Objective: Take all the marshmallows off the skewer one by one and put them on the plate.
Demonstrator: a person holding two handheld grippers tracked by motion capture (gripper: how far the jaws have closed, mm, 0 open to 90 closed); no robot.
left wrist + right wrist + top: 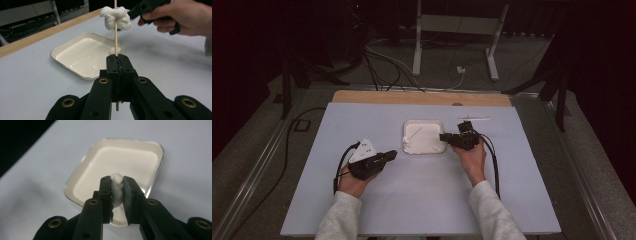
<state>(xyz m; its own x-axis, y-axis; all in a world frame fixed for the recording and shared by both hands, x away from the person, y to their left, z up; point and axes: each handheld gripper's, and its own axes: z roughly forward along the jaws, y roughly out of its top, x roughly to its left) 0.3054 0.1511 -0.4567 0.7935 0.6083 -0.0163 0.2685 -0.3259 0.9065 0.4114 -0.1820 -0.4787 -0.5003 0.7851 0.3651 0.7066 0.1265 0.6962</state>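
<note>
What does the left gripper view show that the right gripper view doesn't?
Left gripper view: the left tongs shut on a thin wooden stick with a white soft lump skewered on it, plus a hand and the table's wooden edge.

Right gripper view: the right tongs pinching a small white piece above the tray.

Both: the shallow white tray on the pale blue table.

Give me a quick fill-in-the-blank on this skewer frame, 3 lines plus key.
1. The left tongs are shut on a thin wooden ____.
2. A white marshmallow is threaded on that stick, above the ____ tray.
3. The right tongs pinch a soft ____ lump over the tray.

Missing words: skewer; white; white
</note>
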